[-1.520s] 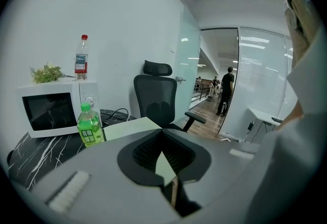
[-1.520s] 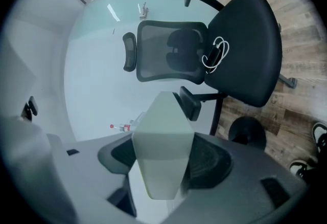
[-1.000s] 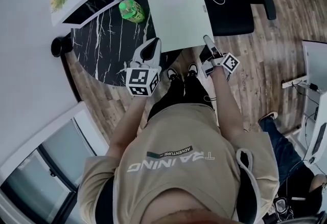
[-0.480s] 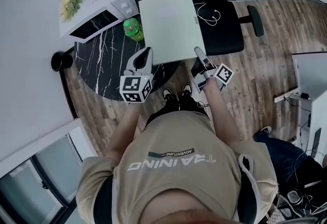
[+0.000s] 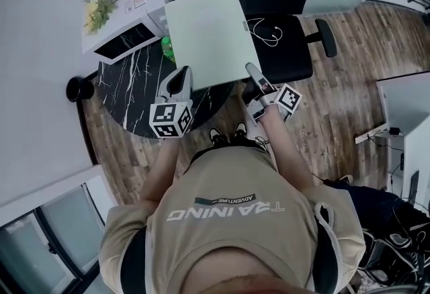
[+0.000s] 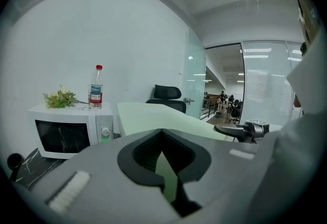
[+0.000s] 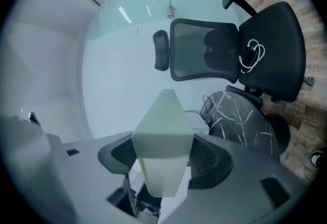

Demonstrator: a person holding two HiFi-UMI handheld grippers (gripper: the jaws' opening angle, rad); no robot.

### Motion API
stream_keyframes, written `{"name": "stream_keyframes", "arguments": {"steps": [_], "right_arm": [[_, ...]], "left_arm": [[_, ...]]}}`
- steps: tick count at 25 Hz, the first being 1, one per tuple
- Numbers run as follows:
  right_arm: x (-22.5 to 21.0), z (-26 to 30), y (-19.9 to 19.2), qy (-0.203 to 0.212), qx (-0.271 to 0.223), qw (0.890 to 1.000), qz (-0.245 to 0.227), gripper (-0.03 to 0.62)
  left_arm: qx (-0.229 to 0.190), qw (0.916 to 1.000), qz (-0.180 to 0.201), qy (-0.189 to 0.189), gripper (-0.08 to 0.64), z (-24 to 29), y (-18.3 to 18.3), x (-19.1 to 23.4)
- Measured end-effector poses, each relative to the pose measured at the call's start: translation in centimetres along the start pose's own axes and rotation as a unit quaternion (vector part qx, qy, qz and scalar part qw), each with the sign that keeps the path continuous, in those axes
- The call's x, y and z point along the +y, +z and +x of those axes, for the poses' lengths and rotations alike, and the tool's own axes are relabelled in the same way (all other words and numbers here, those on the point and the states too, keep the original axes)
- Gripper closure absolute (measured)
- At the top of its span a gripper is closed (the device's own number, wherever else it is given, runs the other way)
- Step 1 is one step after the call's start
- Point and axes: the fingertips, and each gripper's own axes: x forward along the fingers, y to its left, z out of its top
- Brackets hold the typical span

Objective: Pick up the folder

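While seemingly raised off black marbled round tabletop (image 5: 131, 81), clamped at near corners by left tongs (image 5: 180, 76) and right tongs (image 5: 250, 69) alike: pale green rectangular folder (image 5: 205, 37), stretching ahead.

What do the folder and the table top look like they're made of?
Folder: pale green, matte, no glare. It holds flat while gripped only at its near edge, so probably stiff plastic or card; I can't tell which.
Table: black with white veins, so marble or a marble-look laminate.
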Motion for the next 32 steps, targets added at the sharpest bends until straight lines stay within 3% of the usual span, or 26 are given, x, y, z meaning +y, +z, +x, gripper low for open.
{"name": "stream_keyframes", "arguments": {"steps": [16, 32], "right_arm": [[3.6, 0.9, -1.2, 0.016, 0.007, 1.0, 0.0, 0.33], [4.5, 0.2, -2.0, 0.017, 0.012, 1.0, -0.003, 0.33]], "left_arm": [[-0.017, 0.9985, 0.04, 0.032, 0.552, -1.9, 3.6, 0.0], [-0.021, 0.9976, 0.047, 0.046, 0.552, -2.3, 3.9, 0.2]]}}
